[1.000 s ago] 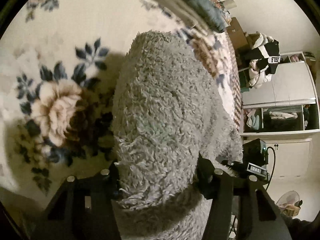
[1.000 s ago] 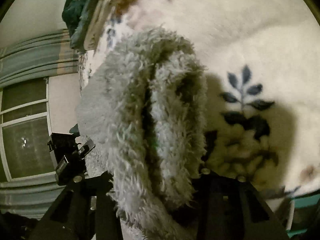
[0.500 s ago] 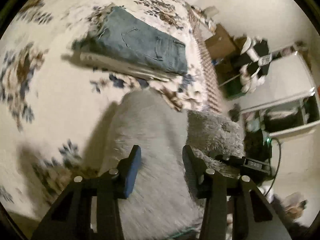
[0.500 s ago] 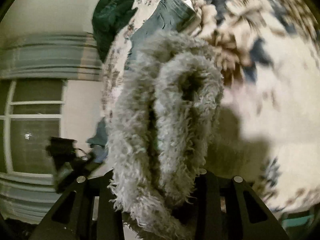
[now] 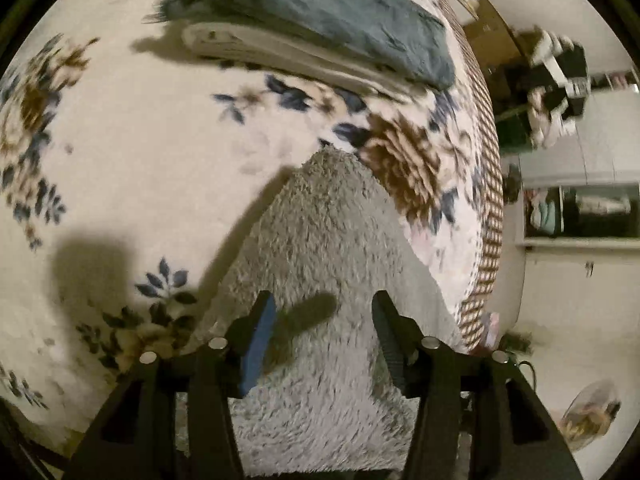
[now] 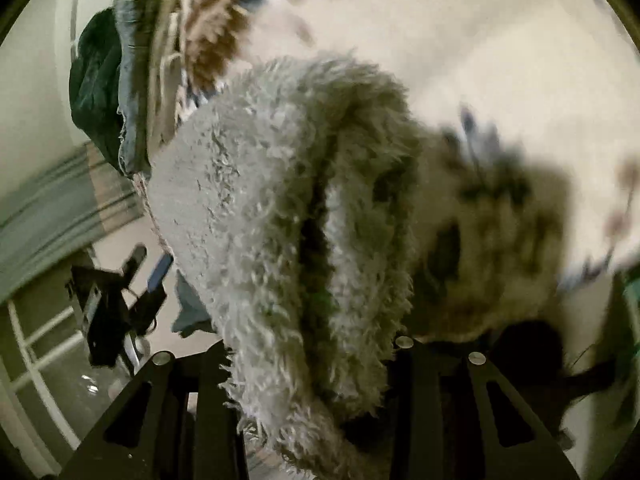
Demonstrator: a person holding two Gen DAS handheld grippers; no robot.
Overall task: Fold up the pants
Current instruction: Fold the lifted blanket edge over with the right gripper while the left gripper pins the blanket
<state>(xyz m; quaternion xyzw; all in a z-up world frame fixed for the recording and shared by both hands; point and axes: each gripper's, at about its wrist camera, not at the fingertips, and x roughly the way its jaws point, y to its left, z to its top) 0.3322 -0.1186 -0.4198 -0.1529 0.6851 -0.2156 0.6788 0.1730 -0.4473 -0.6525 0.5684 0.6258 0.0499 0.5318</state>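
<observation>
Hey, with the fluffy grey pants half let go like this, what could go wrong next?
1. The left hand-held gripper is opening with nothing clamped, so the grey pants hang from the right hand-held gripper alone and may unfold.
2. The pants lie near the bed's edge and could slide off.

The right gripper (image 6: 316, 344) has its fingertips buried in the grey fleece pants (image 6: 288, 208), so neither pad shows and the exact point of grip cannot be told. In the left wrist view the lower end of the pants (image 5: 320, 280) runs off the bottom edge, behind the finger mounts. The floral bedspread (image 6: 500, 80) is smeared by motion in the right view — its pattern dissolves into streaks. The folded stack (image 5: 320, 28) at the top is blurred and cut by the rim. The shelves (image 5: 580, 208) at right are too small to read — their contents stay unclear.
</observation>
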